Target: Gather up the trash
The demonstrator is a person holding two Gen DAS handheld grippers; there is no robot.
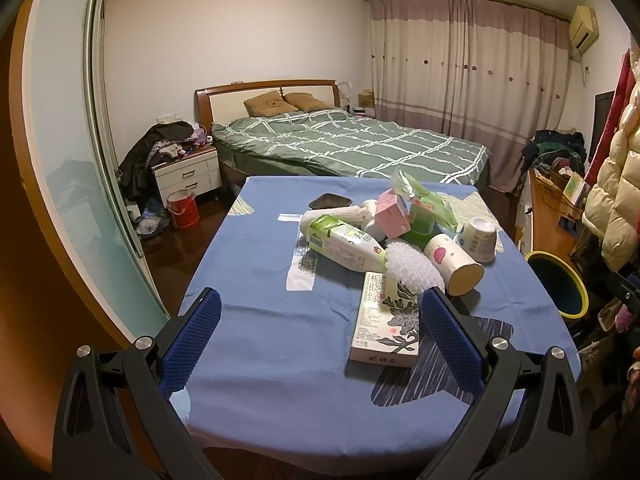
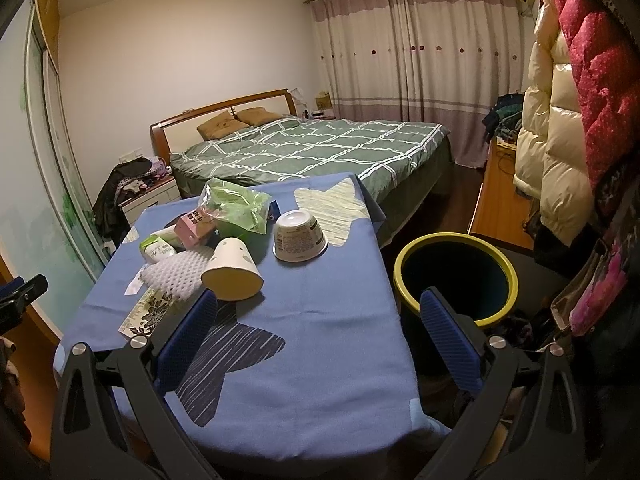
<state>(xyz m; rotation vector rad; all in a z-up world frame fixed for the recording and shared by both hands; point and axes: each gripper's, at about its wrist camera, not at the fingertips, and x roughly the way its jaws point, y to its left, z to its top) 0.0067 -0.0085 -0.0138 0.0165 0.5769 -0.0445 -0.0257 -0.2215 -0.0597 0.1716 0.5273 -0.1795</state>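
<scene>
- Left wrist view: the left tool (image 1: pixel 320 320) hangs above the near half of the surface (image 1: pixel 256 280), its blue padded fingers spread wide with nothing between them.
- Its right finger (image 1: pixel 448 328) stands just beside the flat floral box (image 1: pixel 386 320), at 3 o'clock of it; contact cannot be told.
- Trash sits bunched toward 1 o'clock on the blue cloth: a white bottle with a green label (image 1: pixel 344 244) lying on its side, a white foam net (image 1: pixel 412 266), a tipped paper cup (image 1: pixel 454 264), an upturned white tub (image 1: pixel 478 238), a pink carton (image 1: pixel 392 216), a green plastic bag (image 1: pixel 424 200) and a small black tray (image 1: pixel 330 201).
- Bare cloth runs from 6 to 10 o'clock, out to the near and left edges of the surface.
- Right wrist view: the right tool (image 2: pixel 320 320) is also wide open and empty, straddling the surface's right edge; its left finger (image 2: pixel 188 336) is over the cloth, its right finger (image 2: pixel 452 340) in front of the bin (image 2: pixel 404 260).
- That yellow-rimmed bin stands on the floor at 2 o'clock, close against the surface's right side, mouth open and dark.
- Between the tipped cup (image 2: pixel 232 270), the tub (image 2: pixel 300 236) and the right edge lies open cloth.
- Beyond the far edge stands the bed (image 2: pixel 320 148); hanging coats (image 2: pixel 560 120) crowd the 3 o'clock side.
</scene>
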